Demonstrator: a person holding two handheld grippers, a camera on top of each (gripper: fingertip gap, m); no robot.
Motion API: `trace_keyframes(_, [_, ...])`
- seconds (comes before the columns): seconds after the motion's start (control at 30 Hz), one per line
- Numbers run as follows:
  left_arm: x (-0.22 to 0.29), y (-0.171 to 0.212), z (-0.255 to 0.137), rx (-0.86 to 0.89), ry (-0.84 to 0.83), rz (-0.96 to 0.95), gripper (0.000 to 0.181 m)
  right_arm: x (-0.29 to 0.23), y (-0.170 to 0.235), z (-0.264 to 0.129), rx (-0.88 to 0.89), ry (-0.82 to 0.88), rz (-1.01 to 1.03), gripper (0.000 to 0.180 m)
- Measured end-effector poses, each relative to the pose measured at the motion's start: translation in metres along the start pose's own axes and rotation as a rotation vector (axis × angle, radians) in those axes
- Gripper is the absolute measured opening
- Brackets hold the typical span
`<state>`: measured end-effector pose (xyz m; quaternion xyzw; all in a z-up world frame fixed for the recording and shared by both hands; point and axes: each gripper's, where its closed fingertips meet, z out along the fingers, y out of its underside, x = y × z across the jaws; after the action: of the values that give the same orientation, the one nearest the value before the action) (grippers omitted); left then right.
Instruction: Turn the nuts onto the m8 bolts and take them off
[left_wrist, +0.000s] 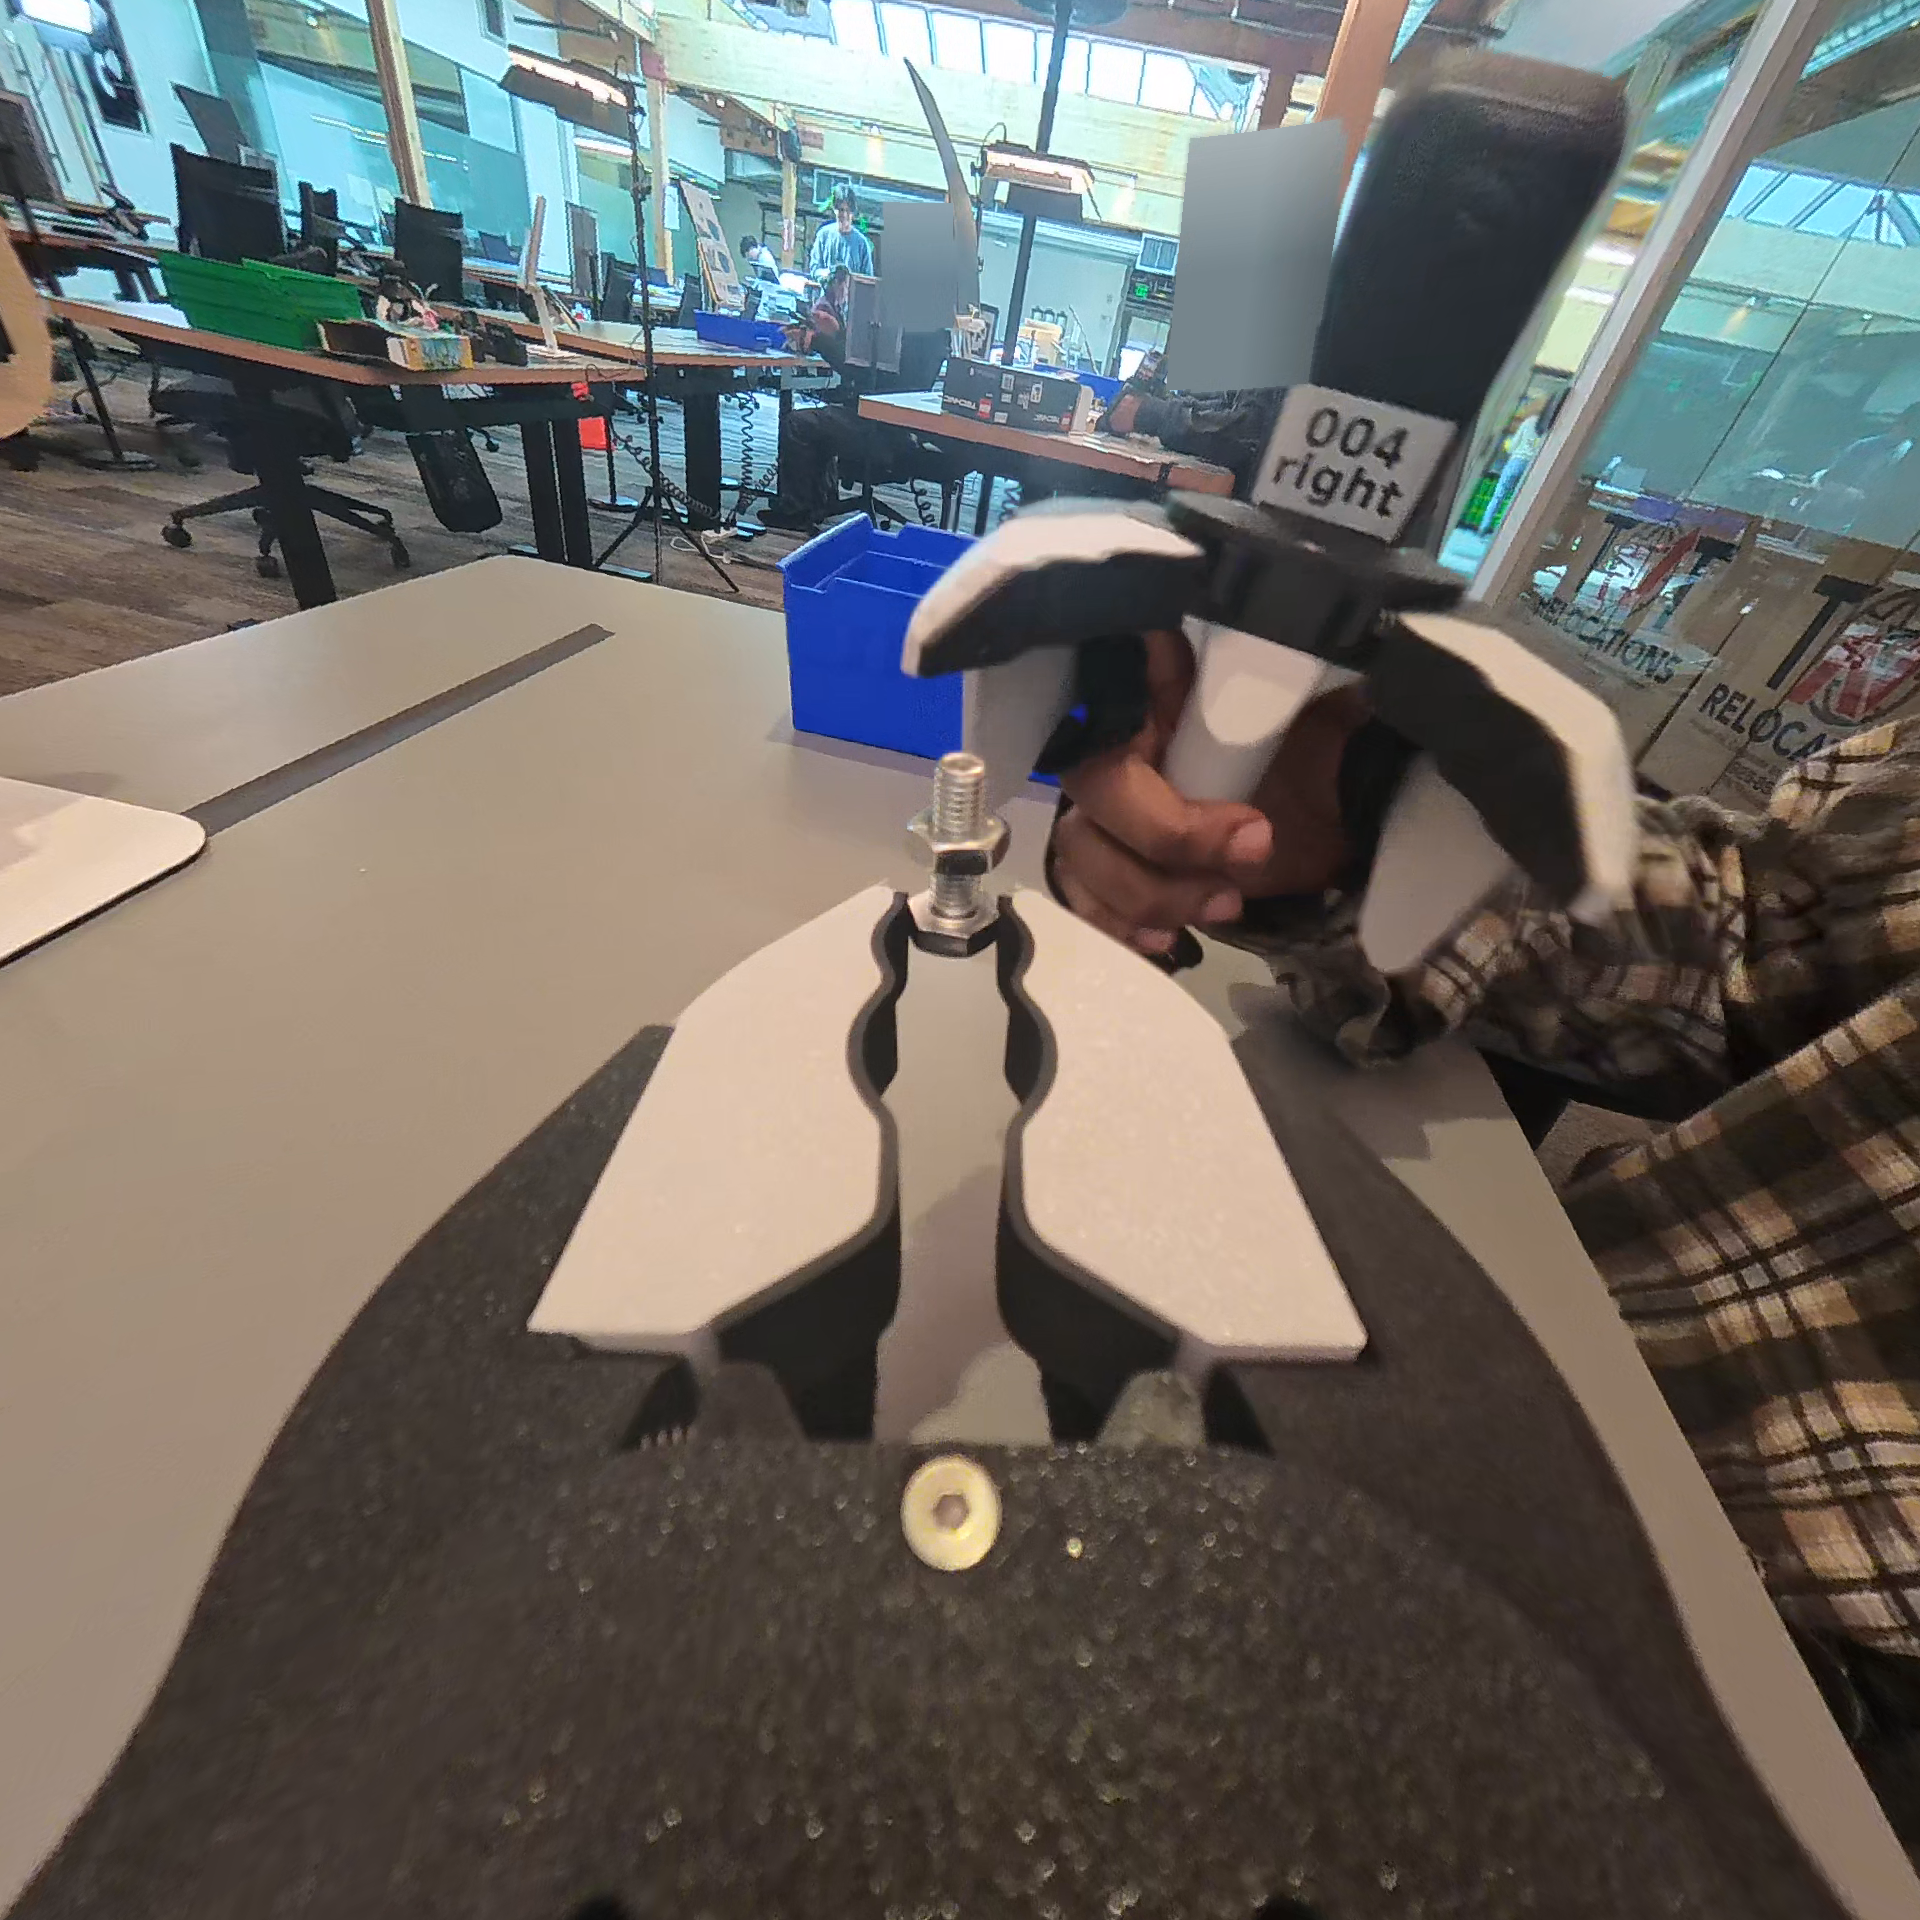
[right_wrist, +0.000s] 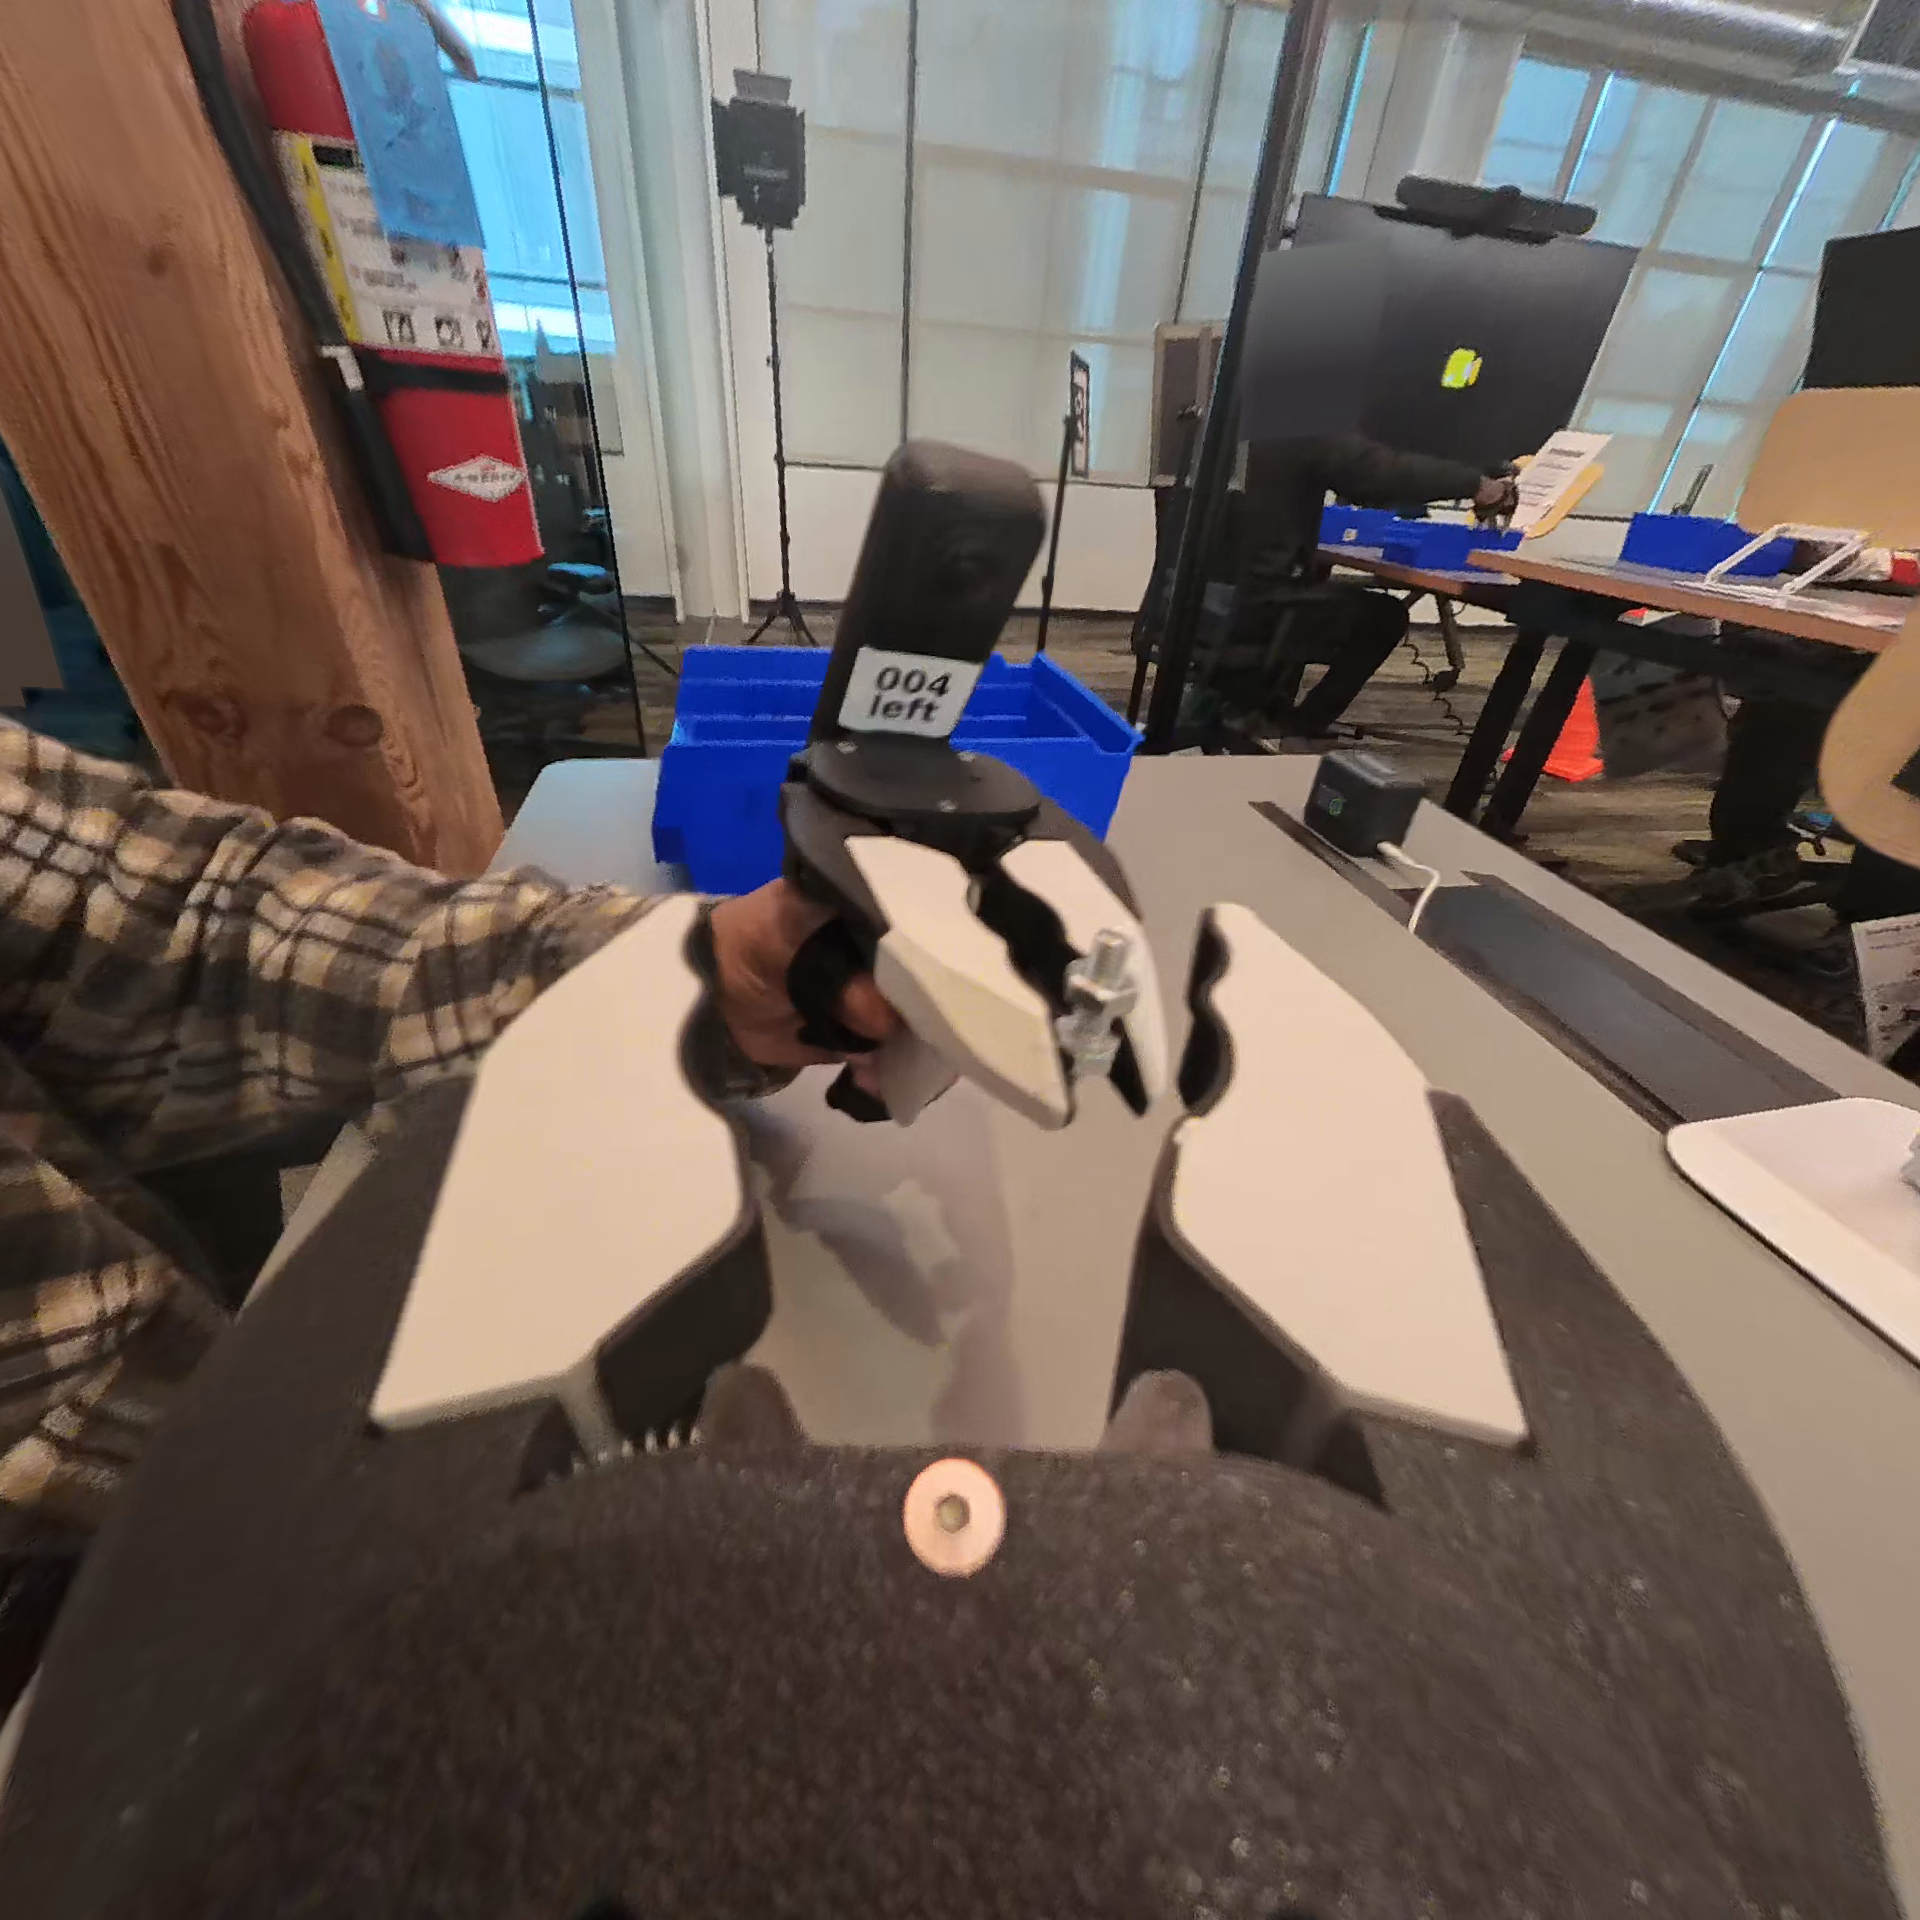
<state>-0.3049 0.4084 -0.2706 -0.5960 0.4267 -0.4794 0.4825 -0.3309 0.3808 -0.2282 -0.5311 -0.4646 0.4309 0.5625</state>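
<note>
We take the grey table (left_wrist: 436, 935) as our landmark. Above it we hold both grippers, and the bolt is lifted clear of its surface so the free tool can reach round it.

The left gripper (left_wrist: 951, 920) has its jaws pinched on the head of the bolt (left_wrist: 958, 831), which stands nearly upright with the threaded end up. We judge this grip is meant to keep the bolt from turning while the nut (left_wrist: 956, 836) is spun; the nut sits about midway up the thread.

The right gripper (right_wrist: 945, 1049) hangs over the table just beside the bolt, jaws spread wide and holding nothing, seemingly ready to close on the nut.

At the table's far edge stands a blue bin (left_wrist: 862, 644), well clear of the work. A white tray (right_wrist: 1808, 1195) lies at the table's side, and a dark strip (left_wrist: 405, 717) runs across the top. Nothing stands between the open jaws and the nut except the left gripper's own fingers (right_wrist: 966, 987), which crowd the bolt's lower part.
</note>
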Motion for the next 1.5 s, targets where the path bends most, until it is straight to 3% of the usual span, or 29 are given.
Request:
trace_keyframes(0.13, [0.002, 0.0, 0.001, -0.004, 0.004, 0.01, 0.015, 0.017, -0.004, -0.001, -0.003, 0.017, 0.033, 0.053])
trace_keyframes(0.33, [0.003, 0.002, 0.002, -0.013, 0.008, 0.012, 0.015, 0.028, 0.001, 0.001, -0.037, 0.026, 0.063, 0.027])
trace_keyframes(0.73, [0.004, 0.002, 0.001, -0.016, 0.012, 0.011, 0.016, 0.026, 0.014, 0.01, -0.102, -0.018, 0.097, 0.007])
trace_keyframes(1.07, [0.012, -0.005, 0.002, 0.022, 0.065, -0.034, 0.02, 0.025, -0.009, -0.009, -0.074, 0.015, 0.103, 0.007])
trace_keyframes(1.17, [0.01, -0.004, 0.003, 0.022, 0.057, -0.041, 0.028, 0.037, -0.035, -0.042, -0.055, 0.094, 0.085, 0.007])
trace_keyframes(1.27, [0.012, -0.004, 0.004, 0.032, 0.065, -0.046, 0.029, 0.068, -0.061, -0.105, -0.087, 0.262, 0.032, 0.007])
trace_keyframes(1.4, [0.01, -0.002, 0.005, 0.032, 0.062, -0.049, 0.029, 0.128, -0.076, -0.226, -0.159, 0.601, 0.026, 0.007])
trace_keyframes(1.5, [0.009, 0.0, 0.005, 0.031, 0.05, -0.042, 0.029, 0.17, -0.05, -0.327, -0.276, 0.865, 0.094, 0.007])
